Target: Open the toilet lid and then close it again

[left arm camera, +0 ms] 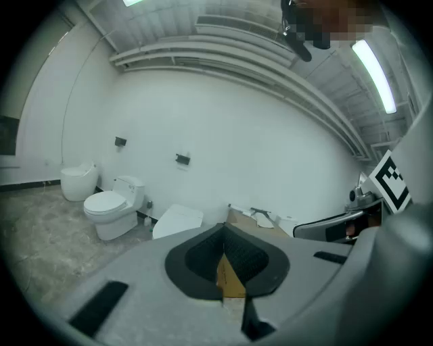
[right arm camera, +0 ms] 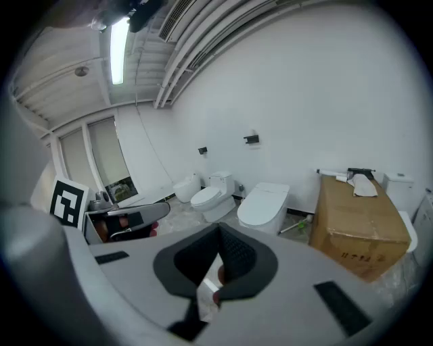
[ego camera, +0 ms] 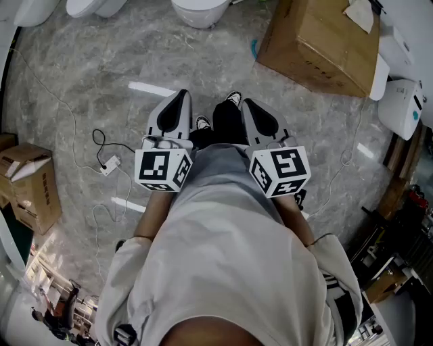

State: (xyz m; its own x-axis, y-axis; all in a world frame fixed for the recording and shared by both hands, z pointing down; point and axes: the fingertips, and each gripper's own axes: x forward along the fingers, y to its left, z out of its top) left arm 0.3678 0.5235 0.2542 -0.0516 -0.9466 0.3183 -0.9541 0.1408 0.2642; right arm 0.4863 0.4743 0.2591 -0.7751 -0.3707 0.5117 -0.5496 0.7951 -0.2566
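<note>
**Both grippers clenched and empty, toilet well ahead**

The left gripper (left arm camera: 224, 228) and right gripper (right arm camera: 218, 230) are held at the person's waist, jaws pressed together on nothing. The nearest toilet (right arm camera: 262, 206), its toilet lid (right arm camera: 267, 194) down, stands far across the floor, left of a cardboard box (right arm camera: 358, 219). Best, I judge, to walk close first, then lift the lid by its front edge.

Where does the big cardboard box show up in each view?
Head view: box at top right.
Left gripper view: box at centre, low against the wall.
Right gripper view: box on the right, mid-height.
Shared landmark: the white toilet just left of the box in all three.
</note>
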